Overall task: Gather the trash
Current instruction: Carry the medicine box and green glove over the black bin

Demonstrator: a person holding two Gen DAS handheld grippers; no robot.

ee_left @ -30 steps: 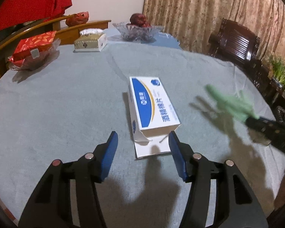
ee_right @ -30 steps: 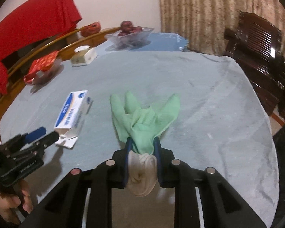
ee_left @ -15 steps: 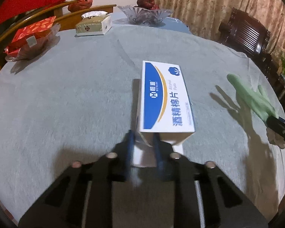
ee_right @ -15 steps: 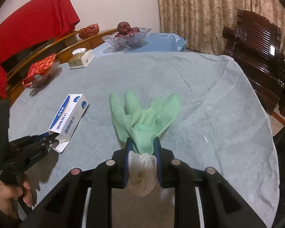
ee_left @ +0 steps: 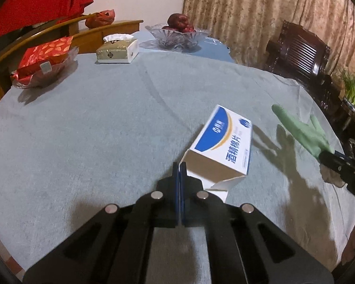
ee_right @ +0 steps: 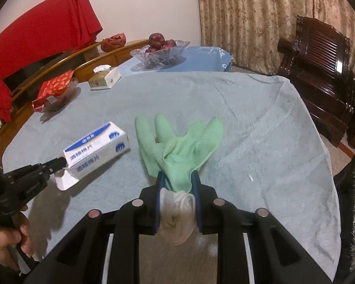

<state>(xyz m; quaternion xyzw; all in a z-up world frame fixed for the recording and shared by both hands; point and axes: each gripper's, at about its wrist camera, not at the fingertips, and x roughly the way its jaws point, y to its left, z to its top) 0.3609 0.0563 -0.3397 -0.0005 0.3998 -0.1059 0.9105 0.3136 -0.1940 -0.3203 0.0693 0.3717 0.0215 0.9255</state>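
- Red cloth (ee_right: 35, 33), smooth and draped in folds, hangs at the far left behind a curved wooden rail (ee_left: 35, 37).
- A glass dish (ee_left: 66, 59) at the table's left edge holds a shiny red packet (ee_left: 45, 54) with a leaf pattern.
- A tissue box (ee_left: 118, 51), olive and white, stands farther back with a white tissue poking from its slot.
- A cut-glass bowl (ee_left: 177, 39) with scalloped rim holds dark red fruit (ee_left: 179, 21), on a pale blue plastic sheet (ee_right: 206, 58).
- The round table is covered by a grey-blue towel (ee_left: 94, 118), nappy, with faint creases.
- Left gripper (ee_left: 180, 165): its black plastic arms end in blue pads pressed tight together on the thin cardboard edge at the open end of the box (ee_left: 227, 139).
- The box is a white and blue oblong carton with printed characters; it tilts off the towel, a torn flap hanging below it; the right wrist view shows it just left of the glove.
- Right gripper (ee_right: 177, 179): blue pads pinch the cuff of a green glove (ee_right: 177, 142); the dimpled rubber fingers splay forward above the towel, and a whitish knit lining bunches behind the pads.
- A hand (ee_right: 4, 241) grips the left tool's handle.
- Beige curtain (ee_left: 260, 11), patterned, hangs in pleats at the back right.
- A dark carved wooden chair (ee_right: 319, 66) with slatted back stands at right.
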